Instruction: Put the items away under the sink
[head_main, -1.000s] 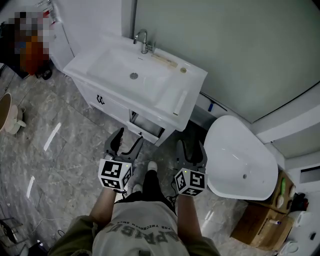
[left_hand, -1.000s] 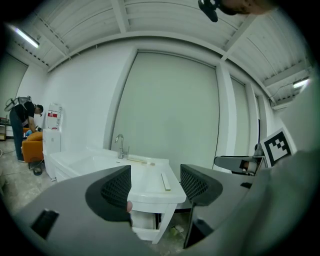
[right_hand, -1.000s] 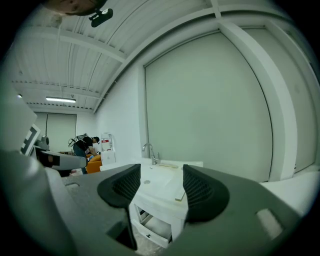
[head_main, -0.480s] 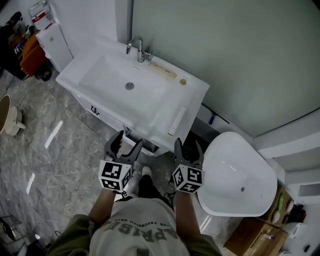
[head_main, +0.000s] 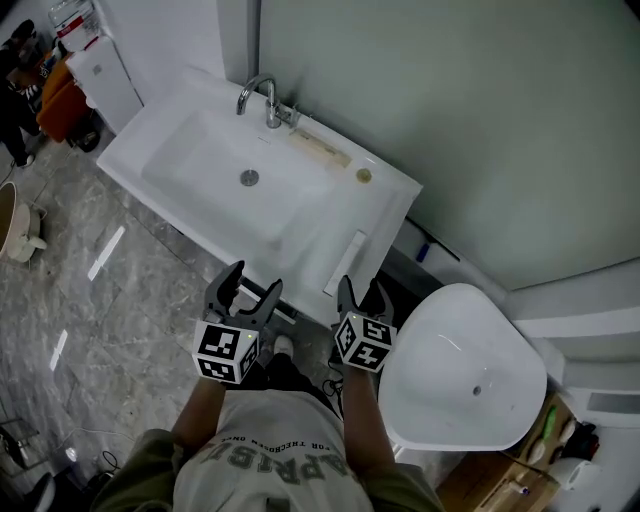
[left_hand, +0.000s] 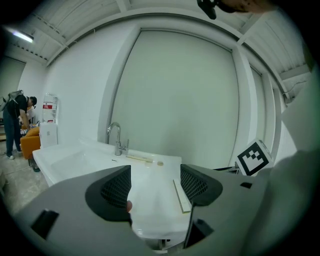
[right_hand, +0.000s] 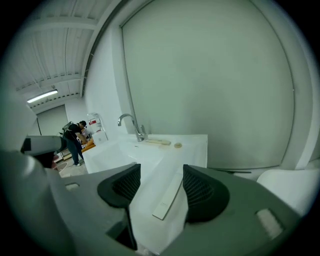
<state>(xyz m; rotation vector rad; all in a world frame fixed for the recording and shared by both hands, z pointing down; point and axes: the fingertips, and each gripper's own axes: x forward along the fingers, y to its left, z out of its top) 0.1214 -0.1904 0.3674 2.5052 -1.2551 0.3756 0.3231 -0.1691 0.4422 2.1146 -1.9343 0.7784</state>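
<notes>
A white sink vanity (head_main: 380, 205) stands against the pale wall, with a chrome tap (head_main: 262, 98) at its back. On its top lie a long white flat box (head_main: 343, 263) near the front right, a beige strip (head_main: 320, 150) behind the basin and a small round tan piece (head_main: 364, 176). My left gripper (head_main: 248, 288) hangs open just in front of the vanity's front edge. My right gripper (head_main: 361, 296) is open too, just short of the white box (right_hand: 167, 196). Neither holds anything. The space under the sink is hidden.
A white oval tub-like basin (head_main: 465, 370) stands right of the vanity. A dark gap (head_main: 405, 270) with a blue-tipped item lies between them. Grey marble floor (head_main: 100, 320) spreads to the left. A person (left_hand: 14, 125) stands by orange seating far left. Cardboard boxes sit at the lower right.
The view has moved closer to the vanity, which now sits higher over both grippers. The open drawer seen under the sink a second ago is out of sight. Both grippers stay open.
</notes>
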